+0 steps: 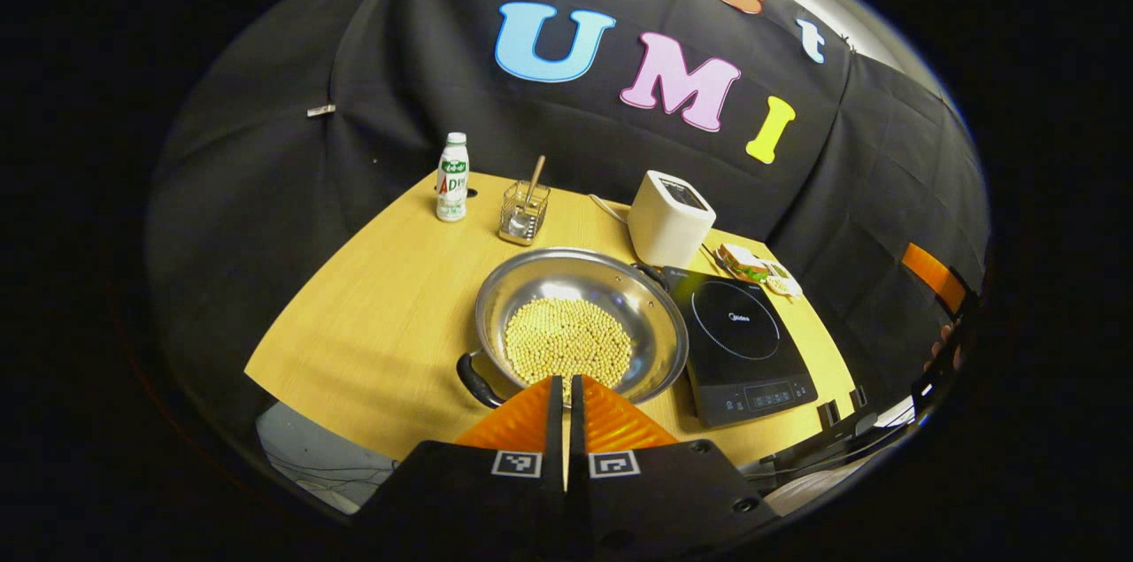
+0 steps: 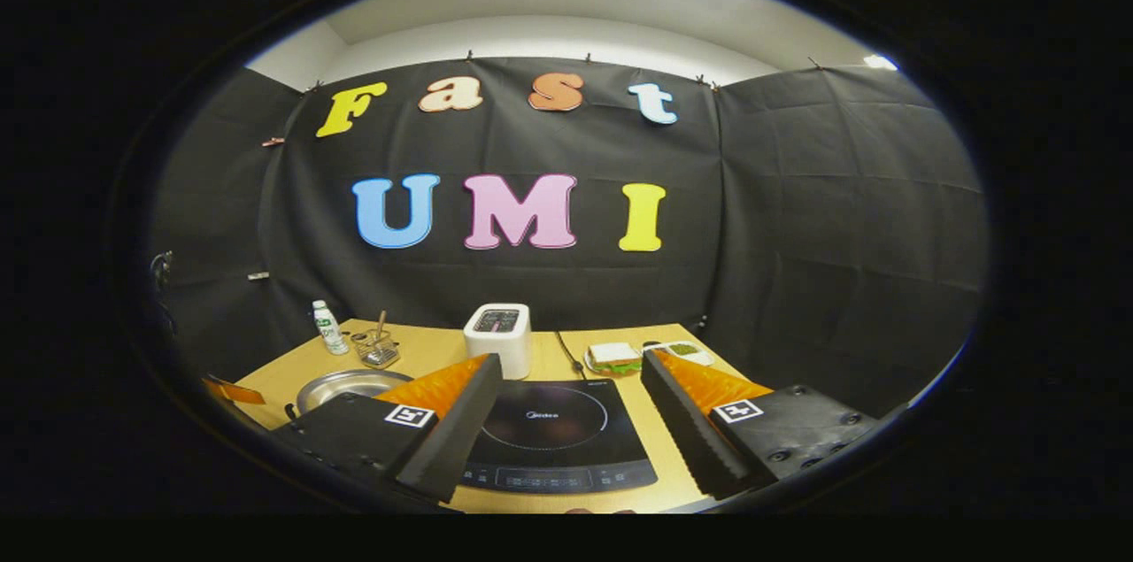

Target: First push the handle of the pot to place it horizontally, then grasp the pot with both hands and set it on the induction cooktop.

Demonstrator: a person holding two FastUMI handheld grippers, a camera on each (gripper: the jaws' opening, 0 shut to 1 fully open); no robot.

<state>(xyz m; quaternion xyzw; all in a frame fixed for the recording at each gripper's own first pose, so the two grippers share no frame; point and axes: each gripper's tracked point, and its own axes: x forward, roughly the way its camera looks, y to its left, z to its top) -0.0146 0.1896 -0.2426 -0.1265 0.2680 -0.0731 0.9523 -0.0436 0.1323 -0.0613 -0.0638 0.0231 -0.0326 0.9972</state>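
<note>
Nothing done yet, I judge — the pot [image 1: 581, 323] of beans sits on the surface just beside the induction cooktop [image 1: 739, 341], handles askew; my left tongs [image 1: 566, 407] are pressed together, my right tongs [image 2: 566, 420] spread wide — both empty

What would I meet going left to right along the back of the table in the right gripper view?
Bottle → wire holder with a stick → toaster → sandwich → small white tray.

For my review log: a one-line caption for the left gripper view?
Shut left gripper poised above bean-filled pot beside the induction cooktop.
</note>
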